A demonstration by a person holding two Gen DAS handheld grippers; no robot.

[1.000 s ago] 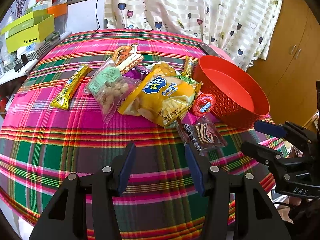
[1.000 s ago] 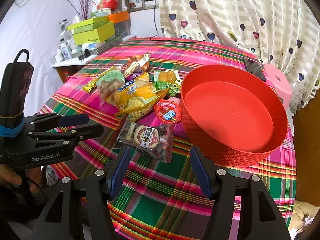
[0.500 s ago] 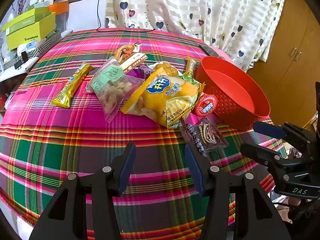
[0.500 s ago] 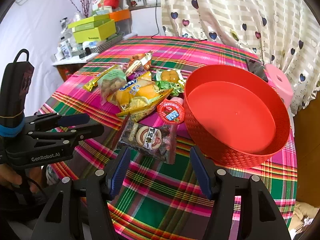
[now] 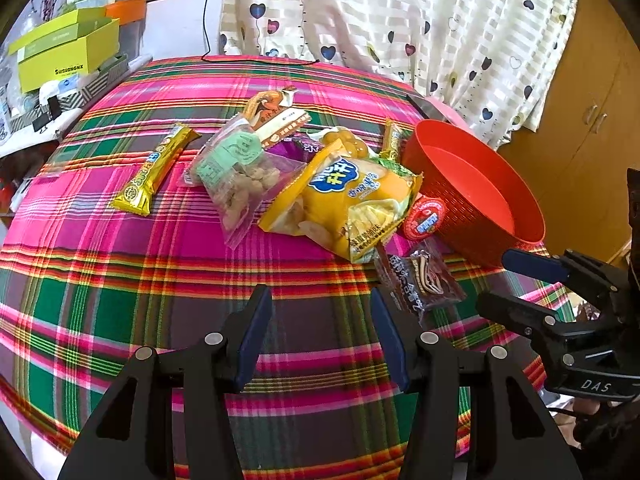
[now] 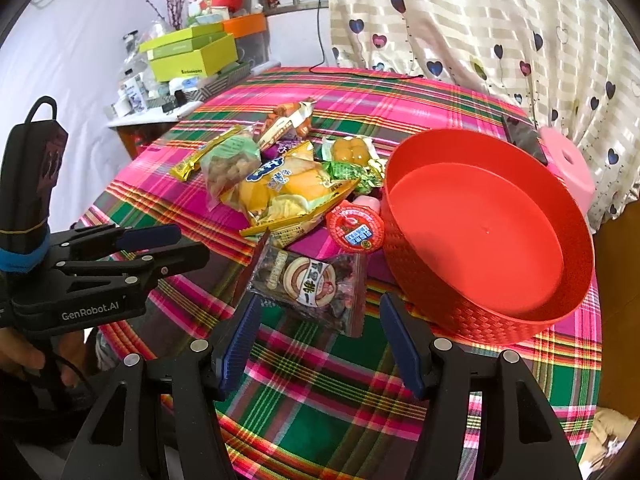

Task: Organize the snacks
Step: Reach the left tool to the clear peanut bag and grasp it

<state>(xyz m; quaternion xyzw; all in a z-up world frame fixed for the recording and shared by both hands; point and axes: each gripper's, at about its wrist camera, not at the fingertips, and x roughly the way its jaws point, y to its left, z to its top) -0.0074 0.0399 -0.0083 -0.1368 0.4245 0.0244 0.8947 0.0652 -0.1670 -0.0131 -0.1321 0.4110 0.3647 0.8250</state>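
Right wrist view is creeping a little closer to the dark snack packet, now lying just ahead of the right gripper, whose jaws are standing wide and empty. Left gripper is also gaping, holding nothing. Red basket is waiting empty beside the pile.

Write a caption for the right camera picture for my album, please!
Open right claw hovers near a dark snack packet beside the empty red basket.

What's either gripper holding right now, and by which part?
Nothing. The left gripper and right gripper are both open over the tablecloth; the snacks lie untouched and the basket is empty.
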